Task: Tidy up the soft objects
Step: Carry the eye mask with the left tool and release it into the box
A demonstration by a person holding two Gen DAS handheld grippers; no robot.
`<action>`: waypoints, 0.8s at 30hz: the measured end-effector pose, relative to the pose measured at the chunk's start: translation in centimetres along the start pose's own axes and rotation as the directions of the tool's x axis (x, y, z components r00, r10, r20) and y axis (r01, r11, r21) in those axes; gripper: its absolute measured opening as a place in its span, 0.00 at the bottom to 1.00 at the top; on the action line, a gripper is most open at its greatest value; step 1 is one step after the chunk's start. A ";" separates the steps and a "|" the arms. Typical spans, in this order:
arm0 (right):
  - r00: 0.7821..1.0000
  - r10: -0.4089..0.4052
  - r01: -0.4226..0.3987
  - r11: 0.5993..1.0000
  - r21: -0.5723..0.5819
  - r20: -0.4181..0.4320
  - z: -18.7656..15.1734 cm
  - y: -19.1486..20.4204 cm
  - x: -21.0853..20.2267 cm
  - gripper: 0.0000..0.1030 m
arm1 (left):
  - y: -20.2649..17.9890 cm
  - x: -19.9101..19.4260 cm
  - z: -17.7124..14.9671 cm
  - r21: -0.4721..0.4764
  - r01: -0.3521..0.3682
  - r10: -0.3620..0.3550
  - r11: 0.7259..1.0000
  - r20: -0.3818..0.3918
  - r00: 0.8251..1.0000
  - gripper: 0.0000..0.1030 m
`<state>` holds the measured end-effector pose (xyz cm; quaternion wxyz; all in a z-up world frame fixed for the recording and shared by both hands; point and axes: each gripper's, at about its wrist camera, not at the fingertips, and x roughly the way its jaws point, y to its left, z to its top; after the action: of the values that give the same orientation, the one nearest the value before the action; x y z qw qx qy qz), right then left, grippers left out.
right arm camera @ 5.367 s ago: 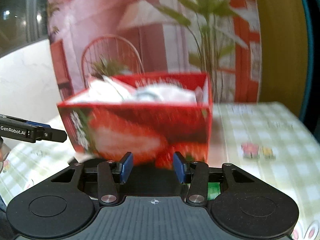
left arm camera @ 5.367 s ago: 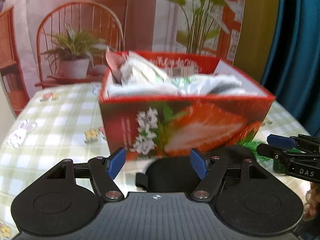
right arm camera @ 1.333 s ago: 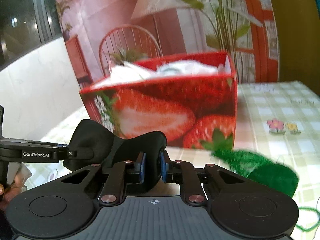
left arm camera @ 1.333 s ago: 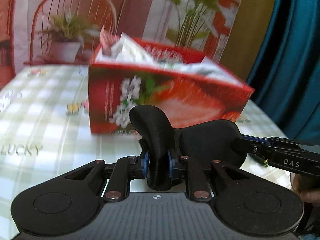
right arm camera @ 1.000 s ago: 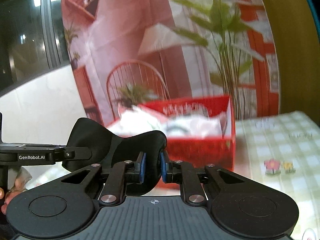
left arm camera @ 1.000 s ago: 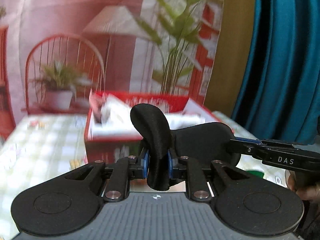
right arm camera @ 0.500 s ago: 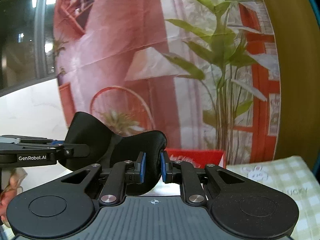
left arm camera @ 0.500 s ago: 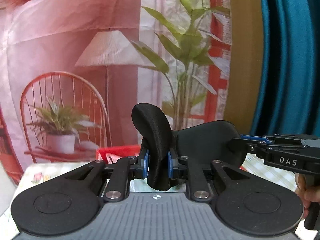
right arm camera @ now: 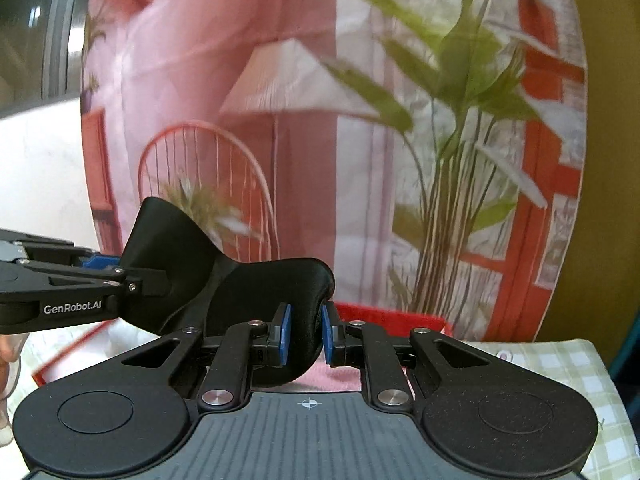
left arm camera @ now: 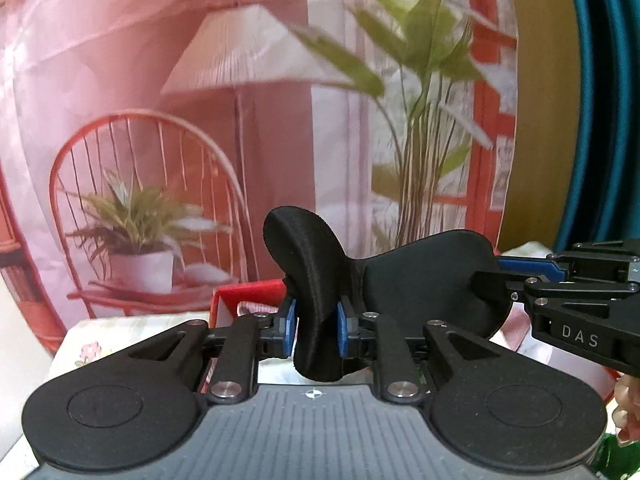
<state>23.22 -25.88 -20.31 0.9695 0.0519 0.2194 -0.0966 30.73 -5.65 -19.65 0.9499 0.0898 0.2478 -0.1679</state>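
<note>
Black eye mask [left arm camera: 420, 284] held mid-frame above red box [left arm camera: 248, 292], one end pinched in my left gripper [left arm camera: 312, 328], other in my right gripper [right arm camera: 302, 334]. Risk: uneven release leaves it draped over the box rim, since soft fabric sags

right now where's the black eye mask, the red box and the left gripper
black eye mask [left arm camera: 432, 280], left wrist view, its broad right lobe
red box [right arm camera: 392, 316], right wrist view, its far rim
left gripper [left arm camera: 316, 328], left wrist view, between fingertips
</note>
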 end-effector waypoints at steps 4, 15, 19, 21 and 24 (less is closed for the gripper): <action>0.999 -0.007 0.007 1.000 -0.011 -0.045 -0.6 0.2 1.0 0.15 | 0.5 0.9 -0.7 -0.007 -0.007 0.007 1.000 -0.036 0.999 0.34; 0.991 -0.093 0.091 0.995 -0.033 -0.094 -0.9 -0.9 2.1 0.24 | 1.7 0.5 -0.9 -0.042 -0.041 0.039 0.998 -0.033 0.999 0.67; 0.991 -0.126 0.121 0.989 -0.078 -0.054 -0.9 -0.7 1.2 0.34 | 1.9 0.0 -1.0 -0.083 -0.013 0.009 0.996 -0.042 0.999 0.67; 0.990 -0.134 0.129 0.987 -0.098 -0.048 -1.0 -0.6 0.9 0.36 | 1.6 -0.3 -1.2 -0.080 -0.011 0.007 0.997 -0.046 0.999 0.68; 0.992 -0.113 0.108 0.989 -0.098 -0.047 -1.0 -0.5 0.3 0.36 | 1.3 -0.8 -1.5 -0.075 -0.006 0.003 0.997 -0.048 0.999 0.71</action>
<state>22.97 -26.30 -21.35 0.9579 -0.0043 0.2515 -0.1384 29.88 -3.80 -20.47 0.9468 0.0584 0.2763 -0.1542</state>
